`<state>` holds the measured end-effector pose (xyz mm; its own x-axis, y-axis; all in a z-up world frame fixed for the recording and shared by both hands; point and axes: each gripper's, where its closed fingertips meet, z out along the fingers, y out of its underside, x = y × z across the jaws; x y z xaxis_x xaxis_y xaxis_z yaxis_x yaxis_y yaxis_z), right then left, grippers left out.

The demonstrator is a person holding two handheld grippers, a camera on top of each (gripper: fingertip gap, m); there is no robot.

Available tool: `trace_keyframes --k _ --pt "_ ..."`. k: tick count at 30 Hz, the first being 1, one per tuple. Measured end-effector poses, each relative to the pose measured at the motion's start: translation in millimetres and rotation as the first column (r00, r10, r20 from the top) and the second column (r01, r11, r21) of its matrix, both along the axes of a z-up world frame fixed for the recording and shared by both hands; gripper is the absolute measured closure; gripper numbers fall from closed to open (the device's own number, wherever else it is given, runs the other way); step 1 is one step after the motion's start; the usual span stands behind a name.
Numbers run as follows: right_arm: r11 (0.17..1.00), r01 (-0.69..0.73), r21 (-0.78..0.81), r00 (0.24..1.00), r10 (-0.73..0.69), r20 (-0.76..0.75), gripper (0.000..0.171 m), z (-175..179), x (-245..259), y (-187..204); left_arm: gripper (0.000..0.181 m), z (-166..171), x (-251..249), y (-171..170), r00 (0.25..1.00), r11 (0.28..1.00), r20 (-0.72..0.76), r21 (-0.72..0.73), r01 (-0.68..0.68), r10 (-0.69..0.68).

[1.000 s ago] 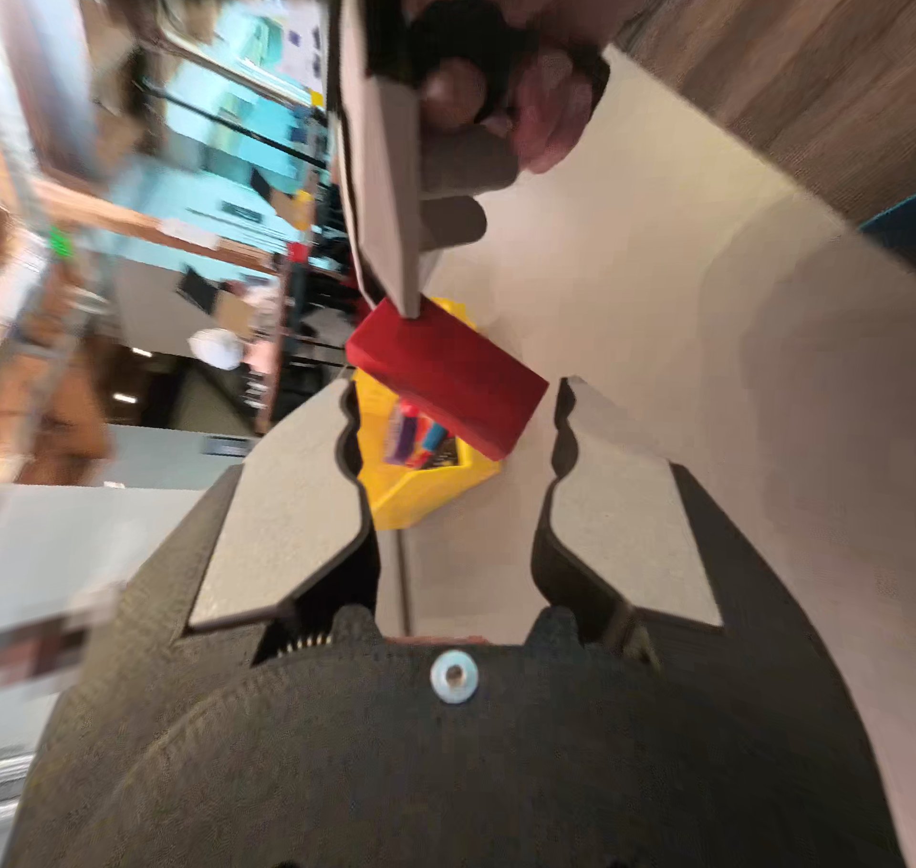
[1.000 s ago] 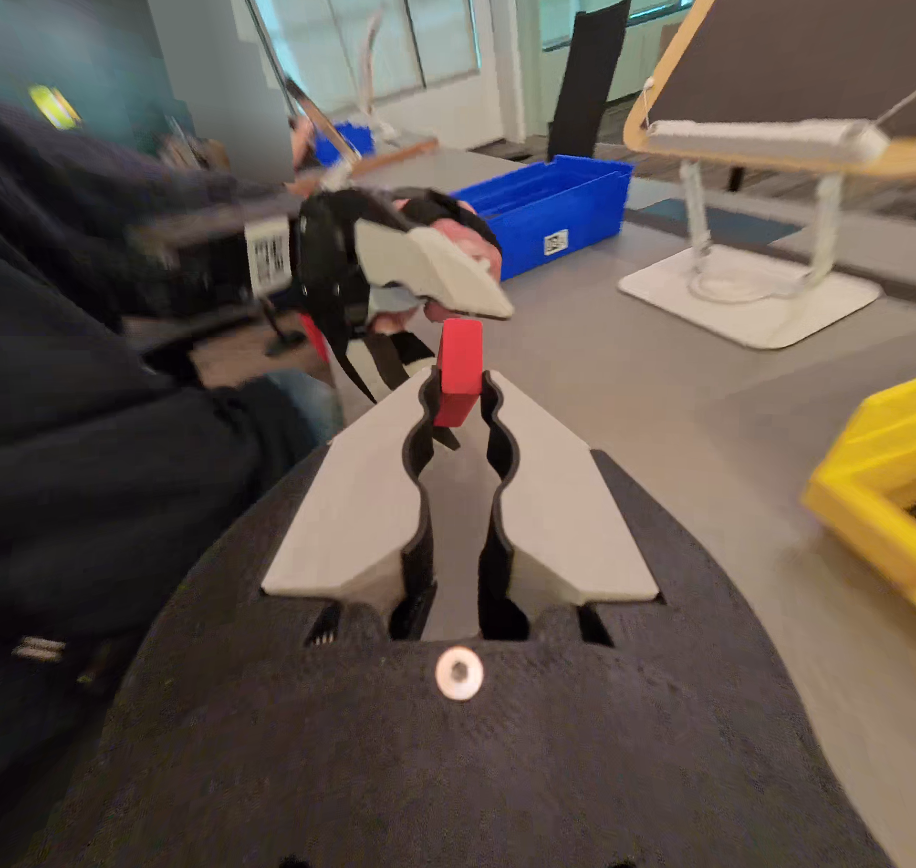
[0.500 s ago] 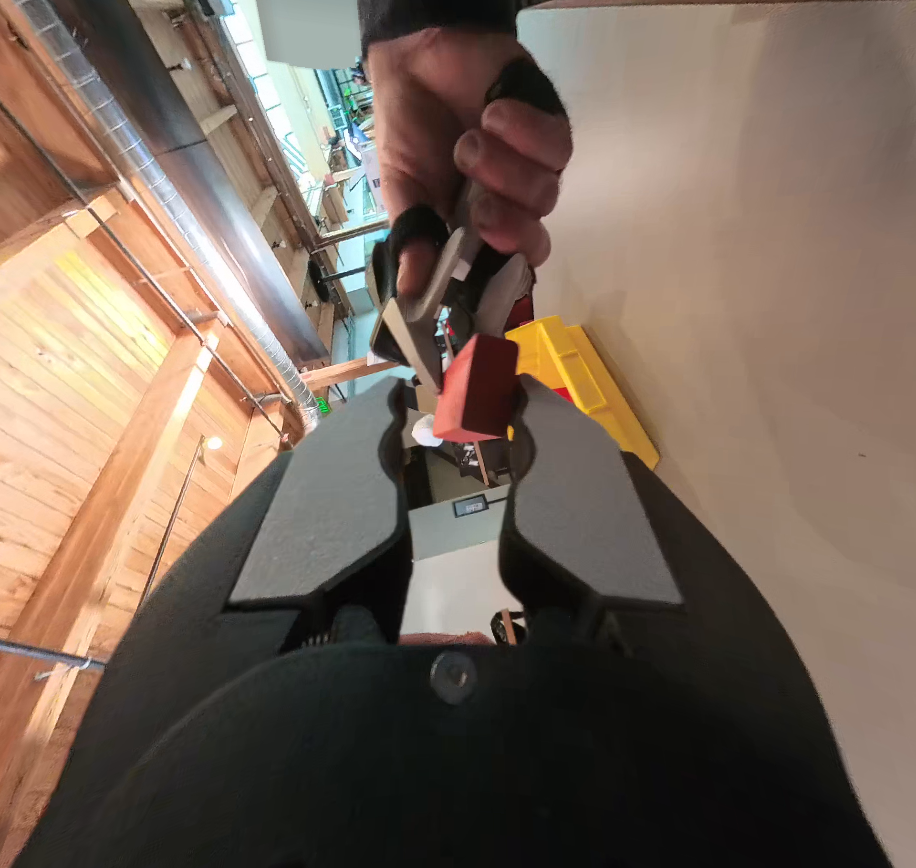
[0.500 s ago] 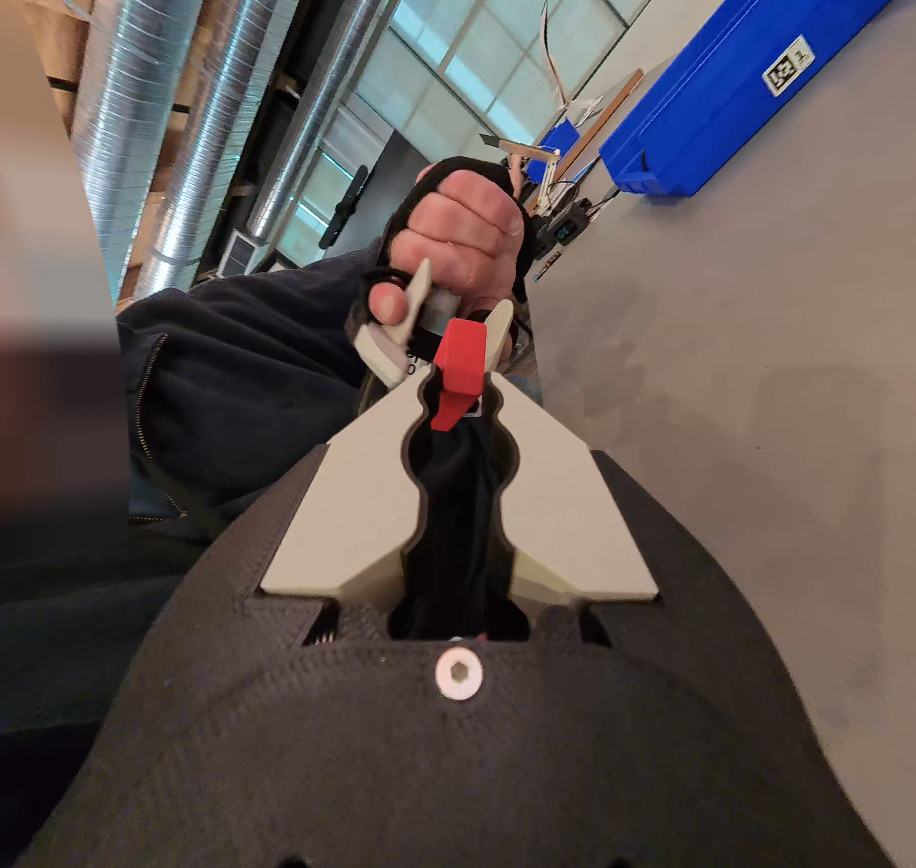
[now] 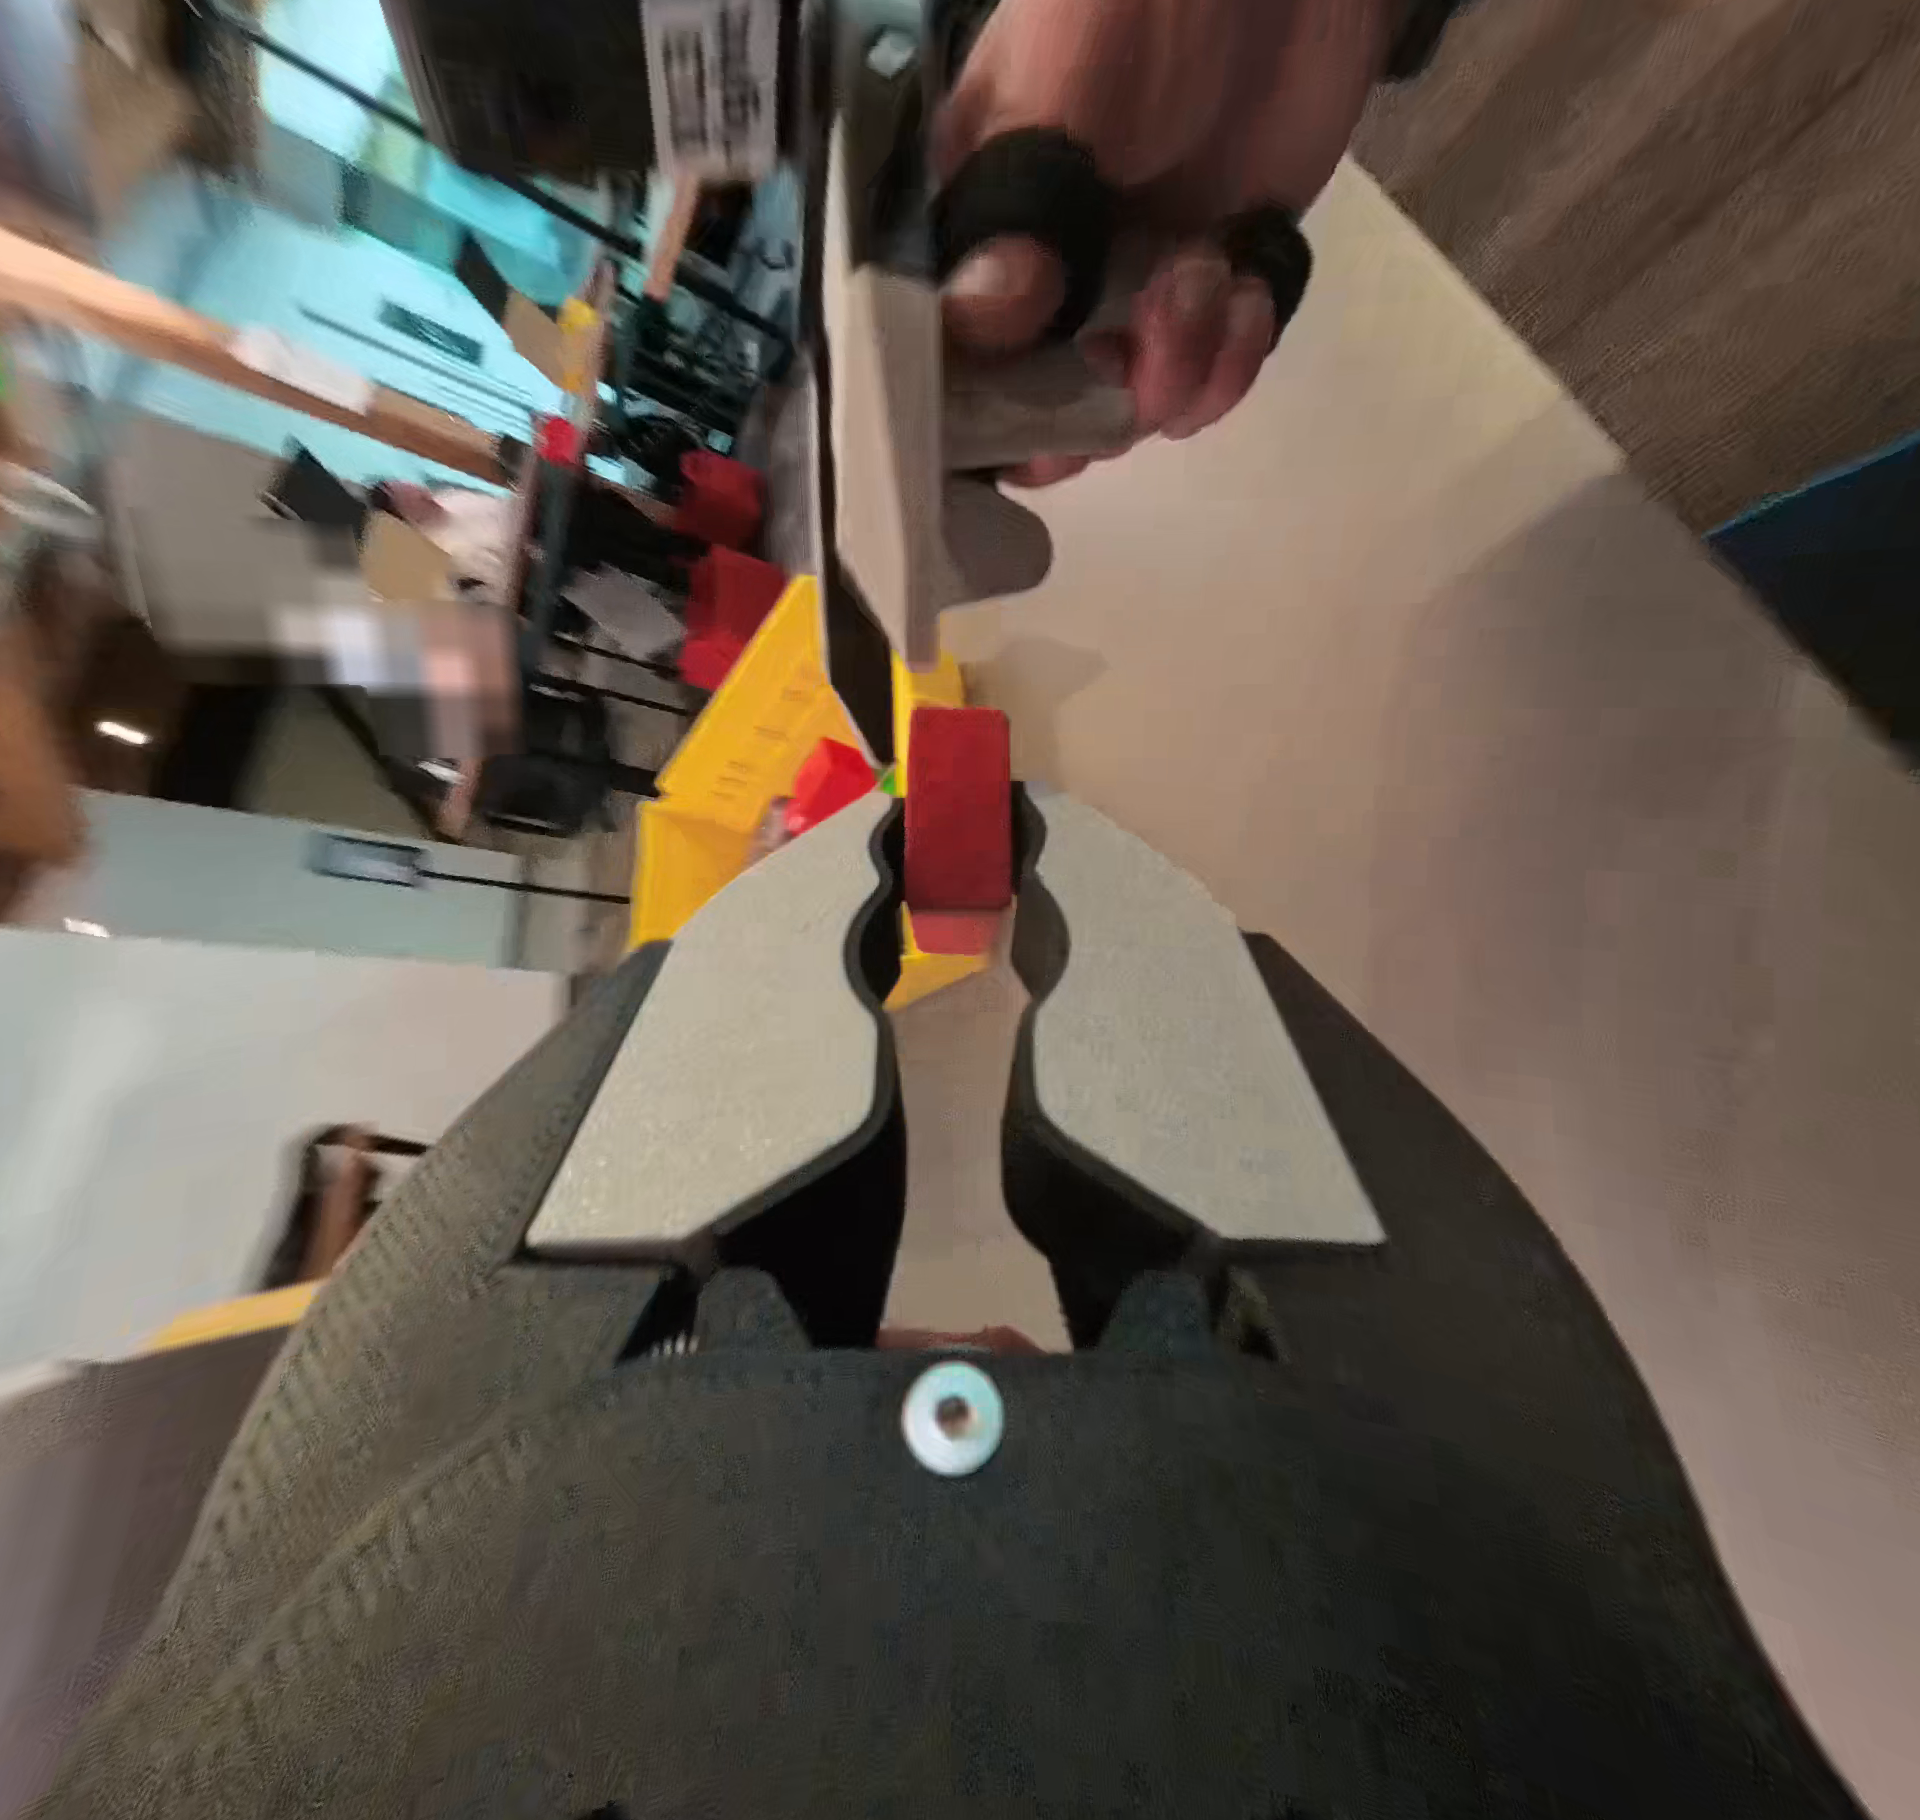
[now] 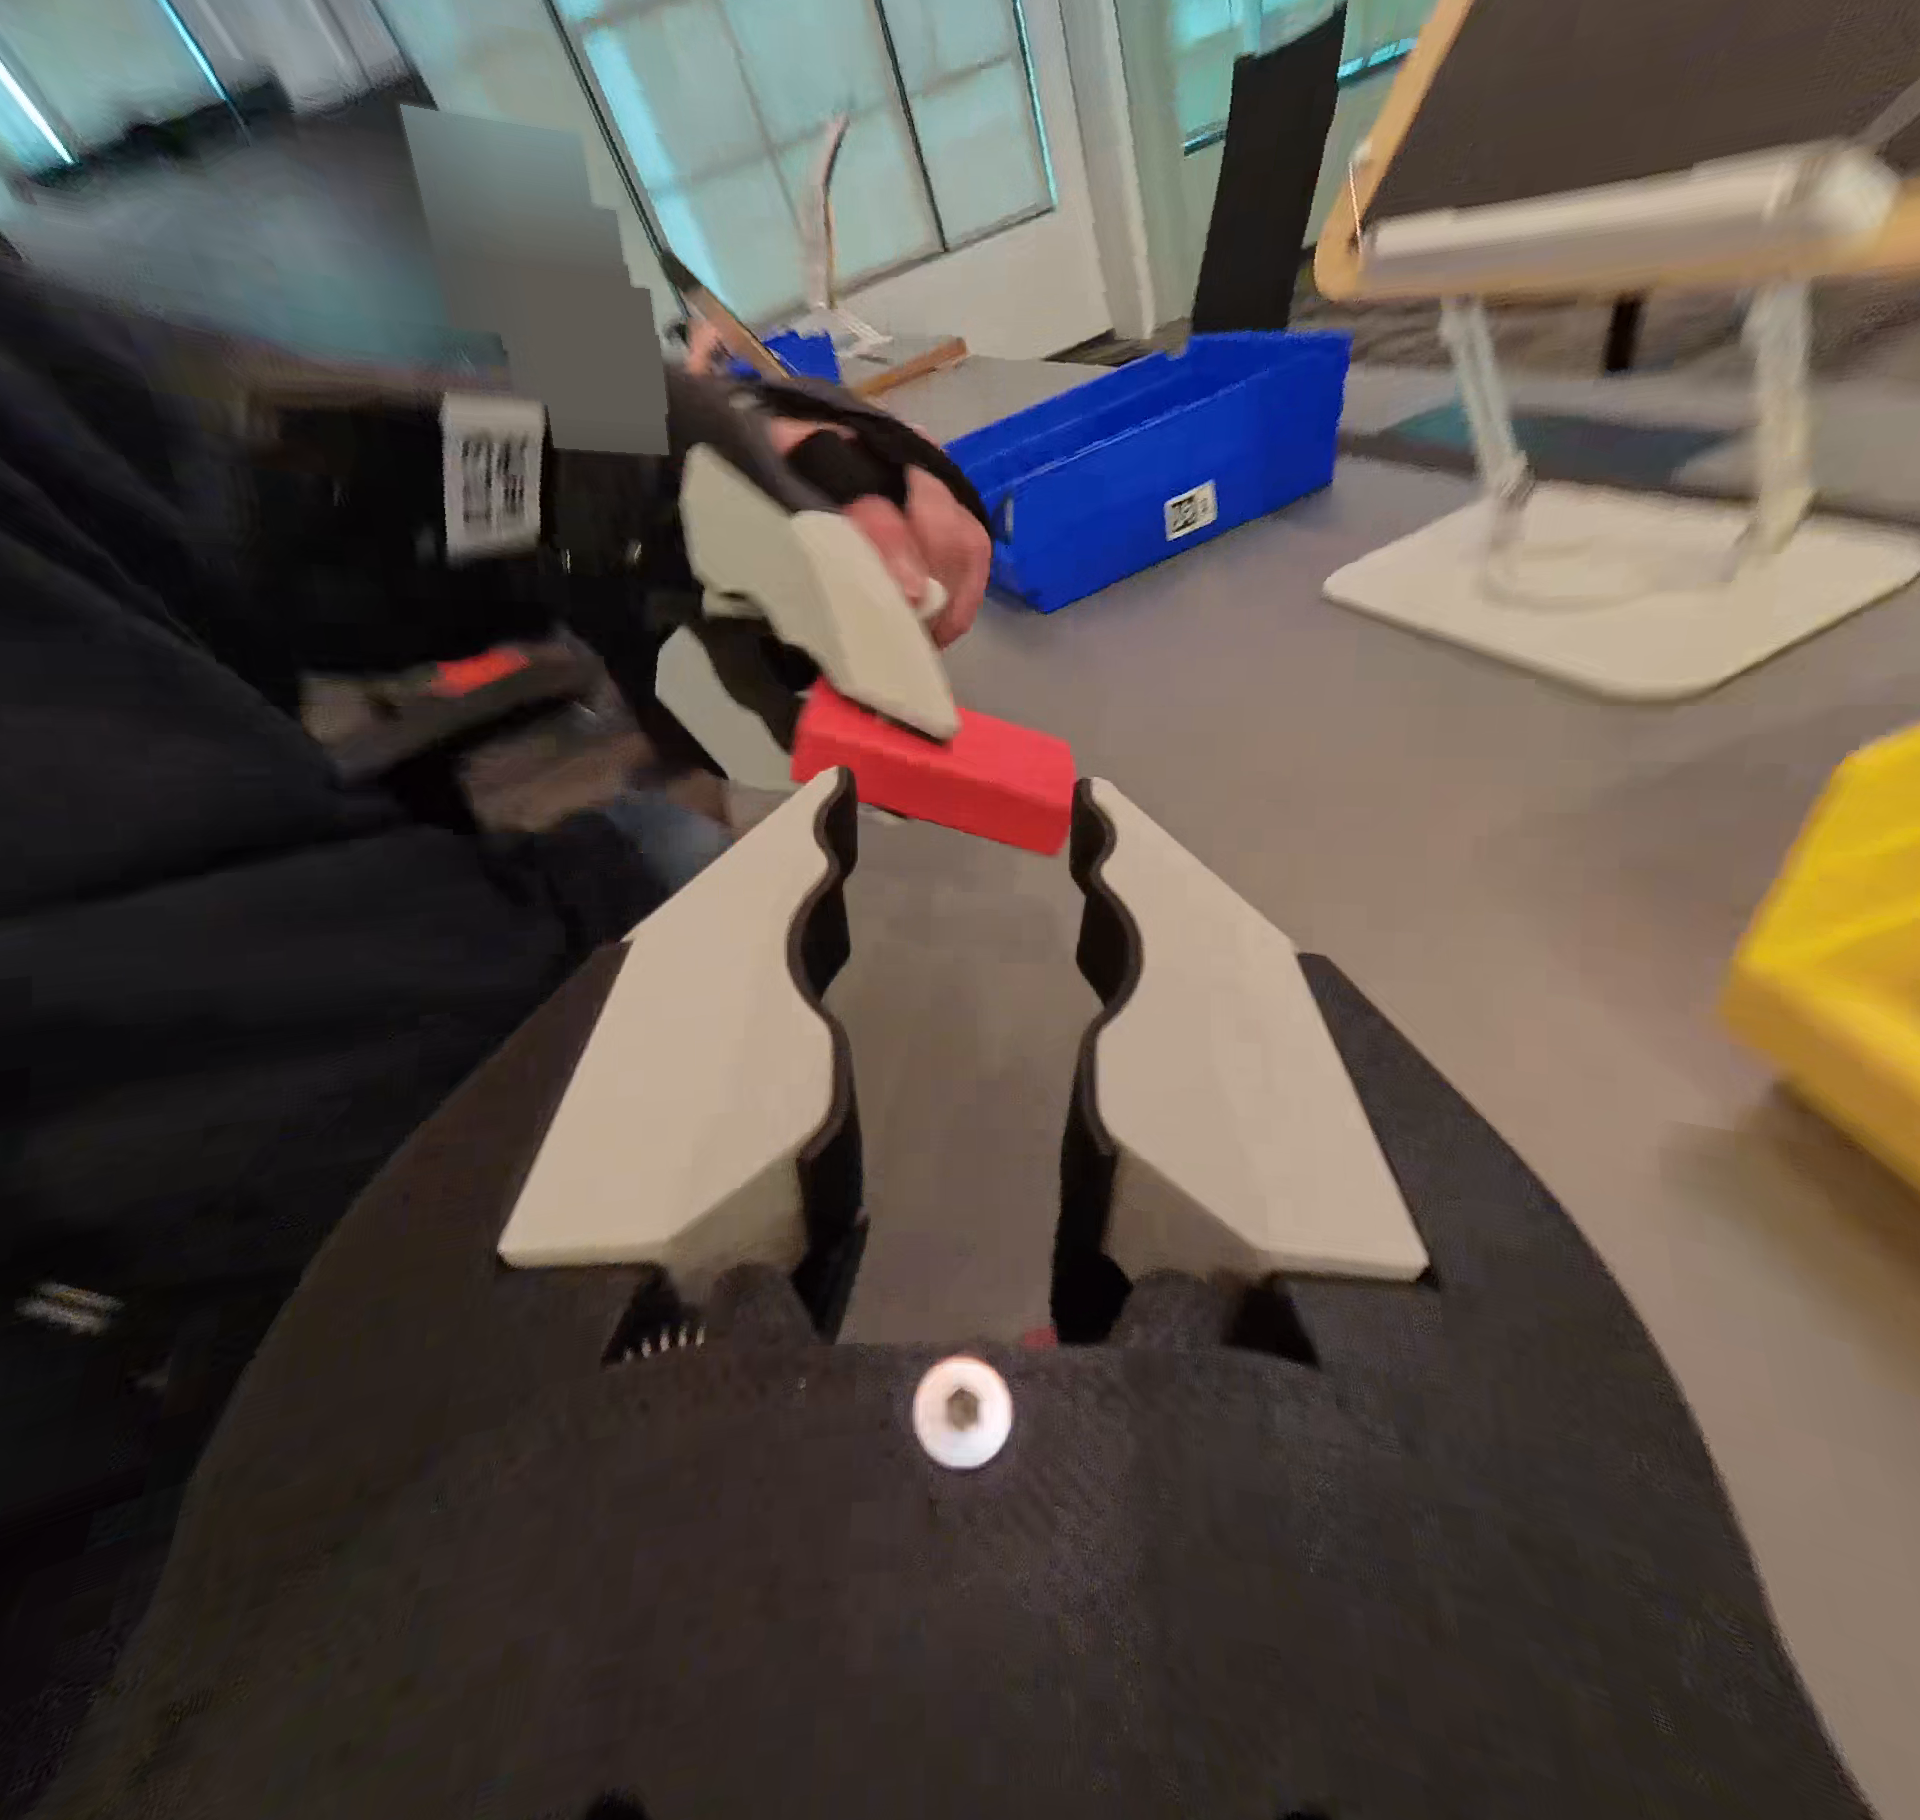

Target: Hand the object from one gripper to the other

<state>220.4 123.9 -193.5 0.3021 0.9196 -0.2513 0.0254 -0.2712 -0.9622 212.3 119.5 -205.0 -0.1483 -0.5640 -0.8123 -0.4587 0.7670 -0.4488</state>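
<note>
The left claw [image 5: 958,840] was clamped on the red rectangular plastic block [image 5: 958,825], pinching it across its narrow thickness right at the tips, so most of the block stood out beyond the fingers. The right claw [image 6: 961,809] stood apart, its two grey fingers spread to either side of the block's long face without touching it; the block floated in the air just ahead of that gap, above the grey surface [image 6: 1299,835].

The chief risk was the shallow grip. With so little of the block between the tips, a knock from the right claw's fingers as it drew off could have twisted the block loose or levered it out. It hung slightly tilted in the right wrist view, which suggested it could pivot about the pinch line. A drop would probably have landed it on the surface, though it might have bounced toward the near edge by the person's dark sleeve [image 6: 208,939].

Room was fair. The yellow plastic bin [image 6: 1849,949] sat off to the right, the blue plastic tray [image 6: 1164,461] and the white stand [image 6: 1621,586] well apart farther back, and the stretch of surface beneath the claws held nothing. The surface's far edge met the floor [image 5: 1662,160] beyond the right hand [image 5: 1143,160].
</note>
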Motion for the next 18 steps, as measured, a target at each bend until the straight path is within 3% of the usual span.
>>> trace_keyframes --k 4,9,13,18 --pt "0.95 -0.013 0.312 0.97 -0.064 0.236 0.138 6.1 -12.8 -13.6 0.164 -8.8 1.5 2.6 0.997 0.958 -0.079 -0.284 -0.042 0.021" --pt "0.883 -0.093 0.46 0.893 -0.131 0.432 0.153 -3.9 -20.9 -13.1 0.164 -9.7 2.4 -2.7 0.992 0.883 -0.125 -0.467 -0.048 -0.012" --pt "0.852 -0.138 0.505 0.873 -0.136 0.468 0.159 -6.7 -25.0 -16.1 0.165 -17.8 -1.2 -7.0 0.983 0.855 -0.18 -0.515 -0.058 -0.042" --pt "0.913 -0.07 0.403 0.909 -0.108 0.403 0.159 -7.8 -24.0 -11.9 0.165 -21.7 -2.0 -5.2 0.983 0.836 -0.178 -0.545 -0.054 -0.053"
